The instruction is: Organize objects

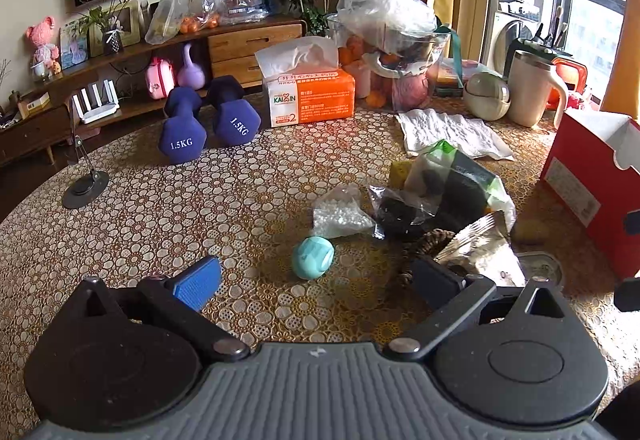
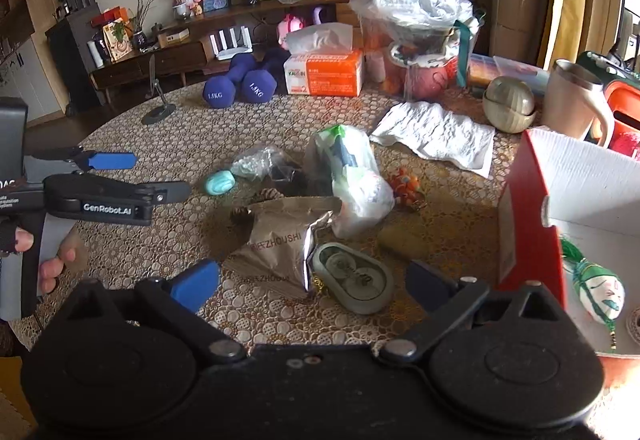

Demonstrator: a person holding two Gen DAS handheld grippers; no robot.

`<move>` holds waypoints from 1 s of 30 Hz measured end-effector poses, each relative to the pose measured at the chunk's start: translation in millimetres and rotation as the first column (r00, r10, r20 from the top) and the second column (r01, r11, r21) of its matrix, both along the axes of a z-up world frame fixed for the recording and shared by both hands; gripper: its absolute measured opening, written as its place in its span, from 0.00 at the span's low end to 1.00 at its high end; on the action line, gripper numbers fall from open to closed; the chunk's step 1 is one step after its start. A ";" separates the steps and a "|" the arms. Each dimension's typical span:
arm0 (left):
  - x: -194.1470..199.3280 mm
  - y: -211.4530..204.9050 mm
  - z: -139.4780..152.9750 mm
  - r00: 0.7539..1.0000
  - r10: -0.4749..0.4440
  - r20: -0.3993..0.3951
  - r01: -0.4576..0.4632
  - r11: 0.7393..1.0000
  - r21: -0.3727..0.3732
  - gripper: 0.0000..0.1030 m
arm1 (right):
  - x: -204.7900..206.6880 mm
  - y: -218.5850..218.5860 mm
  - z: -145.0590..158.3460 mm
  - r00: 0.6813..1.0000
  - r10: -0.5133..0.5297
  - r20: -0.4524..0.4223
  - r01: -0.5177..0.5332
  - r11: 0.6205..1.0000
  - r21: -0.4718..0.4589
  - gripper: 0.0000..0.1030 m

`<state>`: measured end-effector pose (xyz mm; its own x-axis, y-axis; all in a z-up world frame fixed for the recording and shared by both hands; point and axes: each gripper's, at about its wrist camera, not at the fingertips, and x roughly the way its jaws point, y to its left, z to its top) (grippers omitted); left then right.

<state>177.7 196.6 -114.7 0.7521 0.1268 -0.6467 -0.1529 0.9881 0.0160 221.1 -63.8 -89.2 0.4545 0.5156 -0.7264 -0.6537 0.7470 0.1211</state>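
Observation:
A small teal ball (image 1: 312, 257) lies on the patterned table just ahead of my open, empty left gripper (image 1: 316, 282); it also shows in the right wrist view (image 2: 219, 181). My right gripper (image 2: 308, 280) is open and empty above a grey-green oval case (image 2: 354, 277) and a torn brown foil packet (image 2: 280, 246). A clear bag of white beads (image 1: 340, 209), a dark plastic bag (image 1: 400, 209) and a white-green bag (image 2: 352, 175) lie in the middle. A red box (image 2: 528, 207) with a white inside stands at the right and holds a white-green sachet (image 2: 600, 290).
Two blue dumbbells (image 1: 208, 123), an orange tissue box (image 1: 312, 95), a bagged fruit bowl (image 1: 396, 51), a cream mug (image 1: 534, 89), a round lidded bowl (image 1: 486, 95) and a white cloth (image 1: 450, 133) stand at the far side. A small stand (image 1: 84, 183) is at the left edge.

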 end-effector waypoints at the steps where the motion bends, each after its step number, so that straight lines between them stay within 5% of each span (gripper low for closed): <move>1: 3.8 1.6 -3.6 1.000 -0.001 -0.001 0.001 1.000 -0.001 1.00 | 1.8 5.3 -4.1 1.000 0.005 -0.004 -0.005 1.000 -0.008 0.96; 14: 41.4 14.2 -37.3 0.999 0.002 -0.038 -0.004 0.999 -0.037 0.97 | 29.1 63.3 -40.0 0.999 -0.011 -0.041 0.009 0.999 -0.051 0.87; 30: 54.2 9.7 -50.2 0.997 -0.041 -0.068 0.039 0.999 -0.037 0.54 | 43.5 75.6 -57.5 0.994 -0.048 -0.102 0.042 0.997 -0.063 0.68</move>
<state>231.9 206.3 -164.9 0.7100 0.0735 -0.7004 -0.1127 0.9936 -0.0100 264.6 11.8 -146.7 0.3972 0.4501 -0.7998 -0.6056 0.7834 0.1401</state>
